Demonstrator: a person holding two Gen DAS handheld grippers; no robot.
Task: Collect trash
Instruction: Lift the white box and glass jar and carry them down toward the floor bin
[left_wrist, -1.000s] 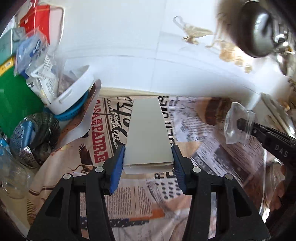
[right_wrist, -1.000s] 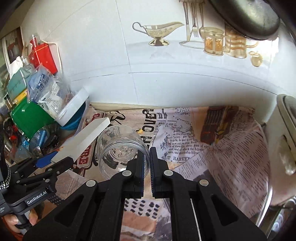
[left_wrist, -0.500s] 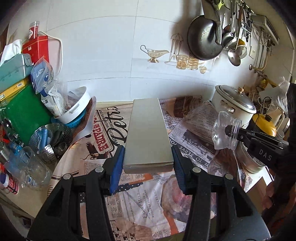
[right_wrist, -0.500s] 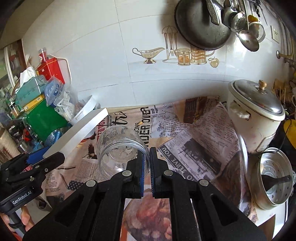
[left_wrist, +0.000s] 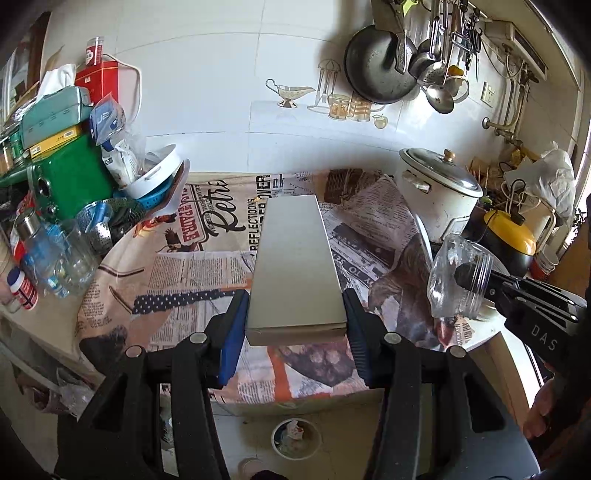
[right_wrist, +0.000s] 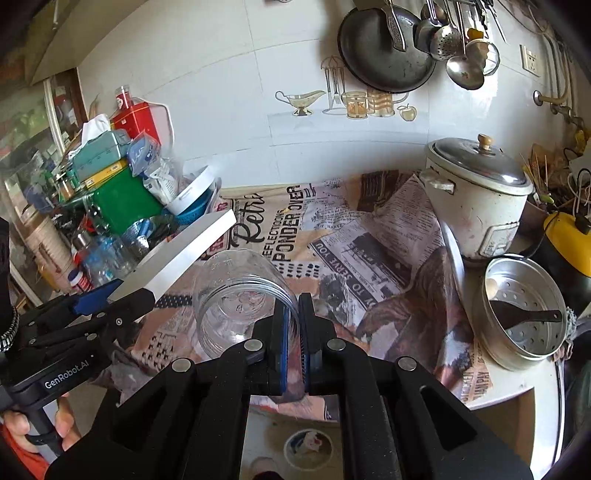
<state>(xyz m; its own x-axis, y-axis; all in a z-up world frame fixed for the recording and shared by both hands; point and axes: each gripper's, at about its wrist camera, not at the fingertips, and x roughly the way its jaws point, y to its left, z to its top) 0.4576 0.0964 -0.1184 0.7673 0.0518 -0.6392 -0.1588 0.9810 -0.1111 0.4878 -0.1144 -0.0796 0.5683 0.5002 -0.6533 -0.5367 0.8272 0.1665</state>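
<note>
My left gripper (left_wrist: 295, 325) is shut on a long flat grey-white cardboard box (left_wrist: 295, 266) and holds it level above the newspaper-print cloth (left_wrist: 207, 273). The box also shows in the right wrist view (right_wrist: 184, 251). My right gripper (right_wrist: 294, 328) is shut on the rim of a clear plastic jar (right_wrist: 240, 299), mouth toward the camera. The jar also shows in the left wrist view (left_wrist: 458, 280), to the right of the box. A round bin with trash in it (left_wrist: 294, 437) stands on the floor below the table edge; it also shows in the right wrist view (right_wrist: 308, 448).
A white rice cooker (right_wrist: 476, 195) and a metal steamer pot (right_wrist: 521, 314) stand at the right. Clutter of boxes, bags, bowls and bottles (left_wrist: 66, 177) fills the left. Pans and ladles (right_wrist: 388, 40) hang on the tiled wall. A yellow appliance (left_wrist: 509, 232) is far right.
Both grippers have pulled back and up from the wall with the box and the jar still held. The table's front edge, the floor and the bin have come into view.
</note>
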